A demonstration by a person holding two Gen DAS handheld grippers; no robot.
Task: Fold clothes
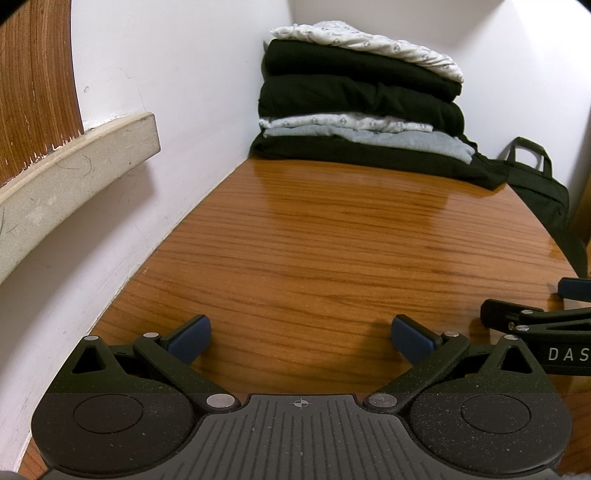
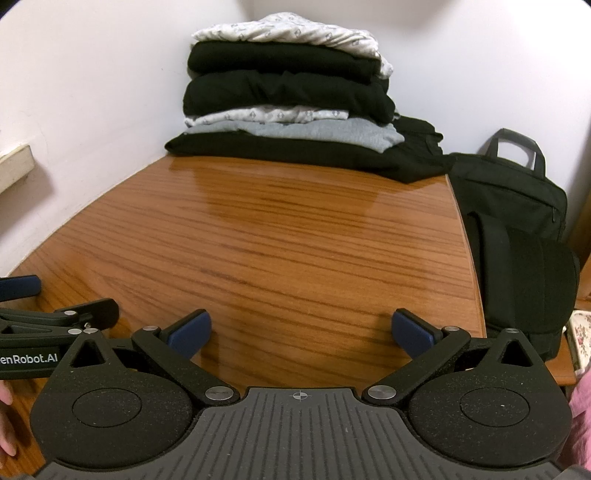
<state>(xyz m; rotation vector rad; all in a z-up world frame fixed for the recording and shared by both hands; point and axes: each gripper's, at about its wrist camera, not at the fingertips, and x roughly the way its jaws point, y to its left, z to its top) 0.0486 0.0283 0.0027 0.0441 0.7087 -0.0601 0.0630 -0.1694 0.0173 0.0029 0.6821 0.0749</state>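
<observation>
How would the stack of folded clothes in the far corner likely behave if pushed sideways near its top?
The stack of folded clothes would probably shear rather than slide whole: its layers are soft and unevenly sized. The patterned white top piece already overhangs on the right, so it may slip off first. The wide black bottom garment looks like a steady base on the table.
</observation>
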